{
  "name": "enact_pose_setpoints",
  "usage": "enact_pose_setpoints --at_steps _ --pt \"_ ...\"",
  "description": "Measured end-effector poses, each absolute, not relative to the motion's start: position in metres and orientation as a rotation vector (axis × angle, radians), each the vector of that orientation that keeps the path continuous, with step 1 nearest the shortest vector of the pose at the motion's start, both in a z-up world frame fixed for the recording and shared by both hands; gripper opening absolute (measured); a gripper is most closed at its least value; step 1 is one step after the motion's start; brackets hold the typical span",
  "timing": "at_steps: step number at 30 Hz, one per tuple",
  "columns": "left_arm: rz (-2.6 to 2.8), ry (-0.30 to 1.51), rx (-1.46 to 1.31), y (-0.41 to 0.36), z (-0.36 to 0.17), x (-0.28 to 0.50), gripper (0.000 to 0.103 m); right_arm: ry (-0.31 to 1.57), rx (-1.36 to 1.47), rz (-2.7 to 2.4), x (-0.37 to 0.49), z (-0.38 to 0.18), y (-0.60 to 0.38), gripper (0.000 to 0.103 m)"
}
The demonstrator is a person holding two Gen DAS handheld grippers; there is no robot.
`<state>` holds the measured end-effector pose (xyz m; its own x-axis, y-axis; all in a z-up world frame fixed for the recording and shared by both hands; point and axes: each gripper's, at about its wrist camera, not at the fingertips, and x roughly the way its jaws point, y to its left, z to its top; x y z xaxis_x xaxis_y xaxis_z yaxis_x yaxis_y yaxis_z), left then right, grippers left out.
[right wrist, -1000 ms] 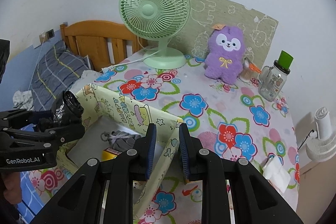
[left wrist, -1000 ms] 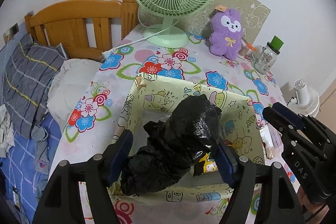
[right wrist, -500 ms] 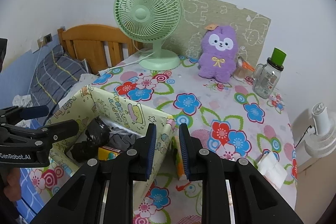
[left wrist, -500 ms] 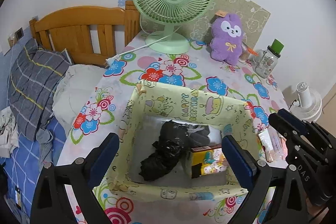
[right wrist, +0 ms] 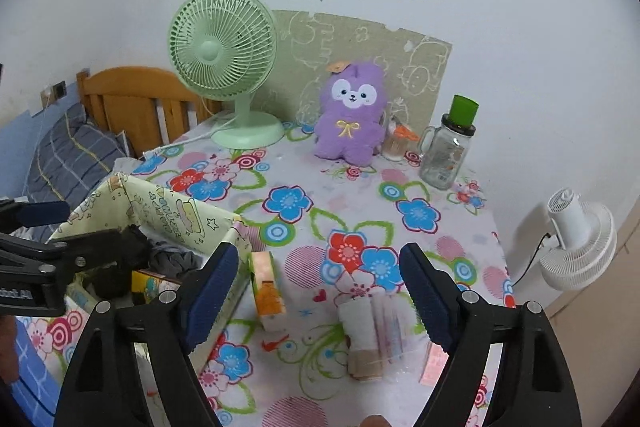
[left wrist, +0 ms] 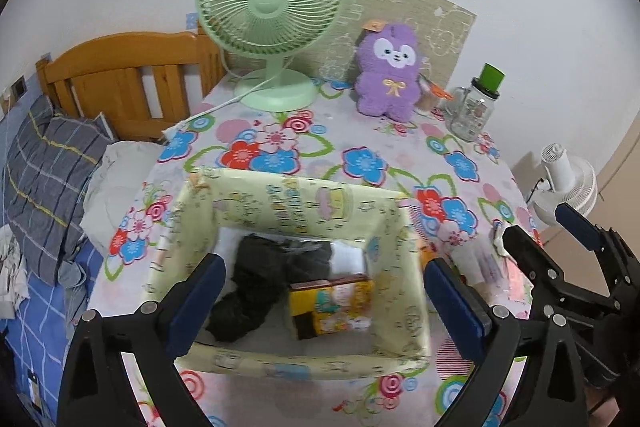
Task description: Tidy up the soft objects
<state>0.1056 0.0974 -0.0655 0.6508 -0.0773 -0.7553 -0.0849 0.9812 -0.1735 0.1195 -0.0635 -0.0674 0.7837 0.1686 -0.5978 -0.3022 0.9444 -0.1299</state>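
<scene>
A pale yellow printed box (left wrist: 296, 203) stands on the floral table; it also shows in the right wrist view (right wrist: 176, 211). Inside lie a black plastic bundle (left wrist: 248, 291), grey cloth (left wrist: 308, 255) and a yellow packet (left wrist: 340, 307). My left gripper (left wrist: 324, 303) is open and empty above the box. My right gripper (right wrist: 320, 291) is open and empty above the table, right of the box. Below it lie a rolled clear-wrapped pack (right wrist: 372, 335) and an orange-and-white packet (right wrist: 268, 295). A purple plush toy (right wrist: 352, 115) sits at the back.
A green desk fan (right wrist: 224, 67) stands at the back left with its cord trailing. A glass jar with a green lid (right wrist: 448, 147) stands back right. A wooden bed headboard (left wrist: 120, 83) and bedding lie left of the table. A white fan (right wrist: 576, 243) stands on the floor right.
My left gripper opened and dropped the black bundle into the box, then drew back. My right gripper let go of the box wall, opened wide and moved right over the table.
</scene>
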Motion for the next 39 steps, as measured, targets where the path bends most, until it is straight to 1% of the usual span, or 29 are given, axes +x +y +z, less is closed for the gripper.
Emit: enact_pose_setpoints --at_steps 10,18,27,39 --pt "-0.105 0.876 -0.174 0.03 -0.059 0.116 0.101 0.628 -0.171 0.171 0.113 -0.067 -0.124 0.085" --pt "-0.146 0.918 -0.166 -0.018 -0.078 0.133 0.102 0.658 -0.142 0.107 0.111 -0.078 -0.171 0.085" --pt "-0.157 0.969 -0.151 -0.038 -0.096 0.151 0.102 0.712 -0.129 0.103 0.12 -0.099 -0.192 0.085" --pt "-0.127 1.002 -0.133 -0.047 -0.117 0.166 0.102 0.756 -0.109 0.102 0.13 -0.12 -0.201 0.085"
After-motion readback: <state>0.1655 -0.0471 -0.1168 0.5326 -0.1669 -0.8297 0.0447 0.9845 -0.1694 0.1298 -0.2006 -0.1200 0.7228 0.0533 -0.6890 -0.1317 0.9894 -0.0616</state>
